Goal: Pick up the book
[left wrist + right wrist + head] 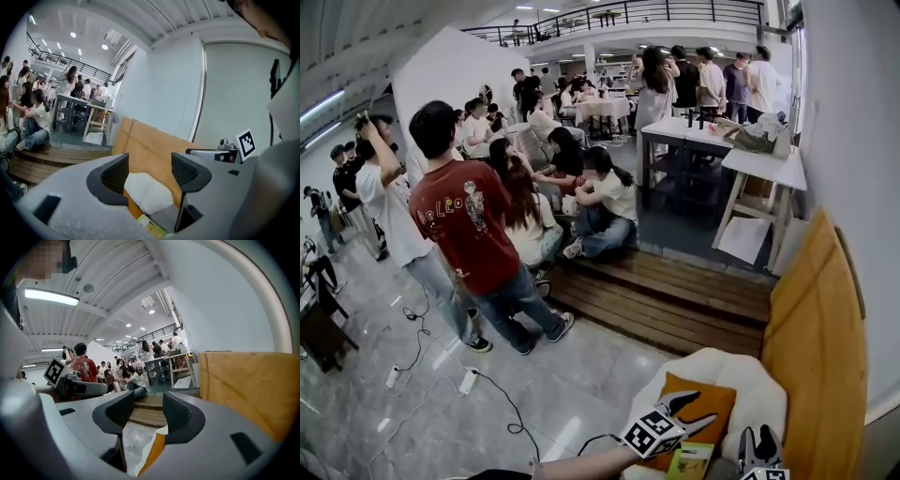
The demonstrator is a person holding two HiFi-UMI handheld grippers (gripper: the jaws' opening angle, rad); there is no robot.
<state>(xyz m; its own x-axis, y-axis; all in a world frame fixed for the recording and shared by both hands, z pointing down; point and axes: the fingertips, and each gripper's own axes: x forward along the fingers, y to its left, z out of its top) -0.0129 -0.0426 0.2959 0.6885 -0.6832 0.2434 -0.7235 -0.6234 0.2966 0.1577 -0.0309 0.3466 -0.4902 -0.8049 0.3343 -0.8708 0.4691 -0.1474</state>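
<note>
A book [690,459] with a yellow-green cover lies on the seat of a white armchair [741,375], in front of an orange cushion [703,398]. My left gripper [705,407] hovers over the cushion just above the book, jaws apart and empty. In the left gripper view its jaws [144,176] frame the white chair back, and a corner of the book [151,226] shows low between them. My right gripper [756,436] is to the right of the book, fingers together, holding nothing. In the right gripper view [147,413] only the cushion's edge [152,455] shows below.
A large wooden board [820,347] leans on the wall right of the armchair. A low wooden platform [675,295] lies beyond it, with people [469,225] standing and sitting around. Cables [469,380] trail over the tiled floor. White tables [759,164] stand further back.
</note>
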